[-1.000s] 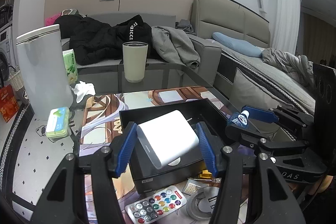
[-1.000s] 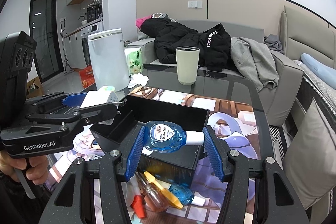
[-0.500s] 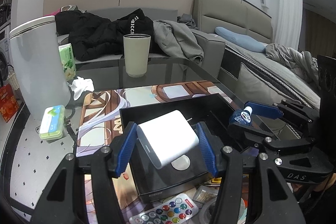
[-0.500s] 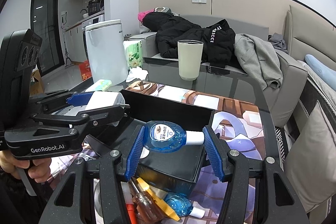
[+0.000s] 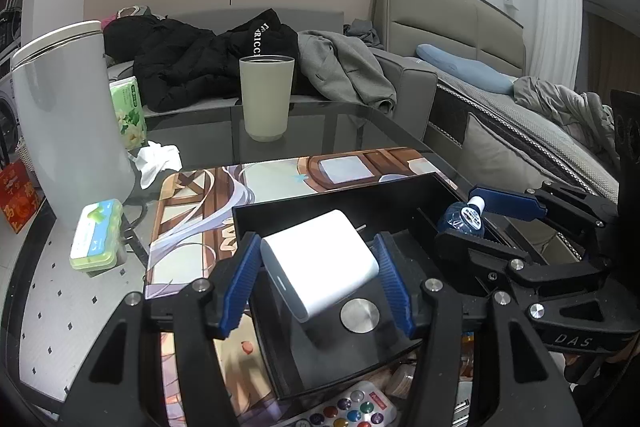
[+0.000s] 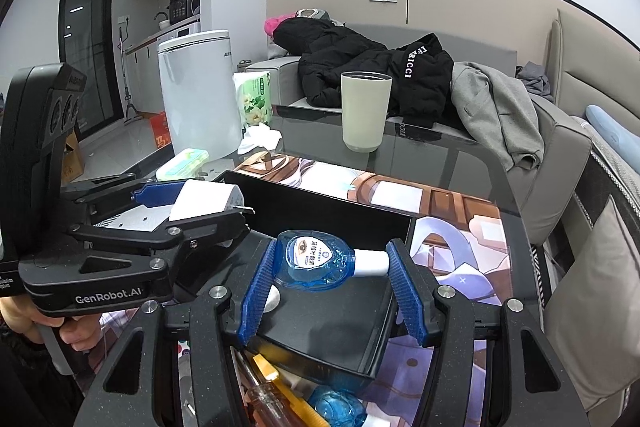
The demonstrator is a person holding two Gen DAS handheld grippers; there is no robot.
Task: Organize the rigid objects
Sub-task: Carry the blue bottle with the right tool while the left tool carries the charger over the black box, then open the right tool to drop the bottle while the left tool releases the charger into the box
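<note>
White charger block sits clamped between the left gripper pads, tilted, hanging over the black organizer box, round metal disc just beneath. Right gripper is closed on the blue eye-drop bottle, long axis crosswise from pad to pad, cap toward the right pad, above the same box. Judgement: both loads need only descent into separate compartments; the left looks lower.
</note>
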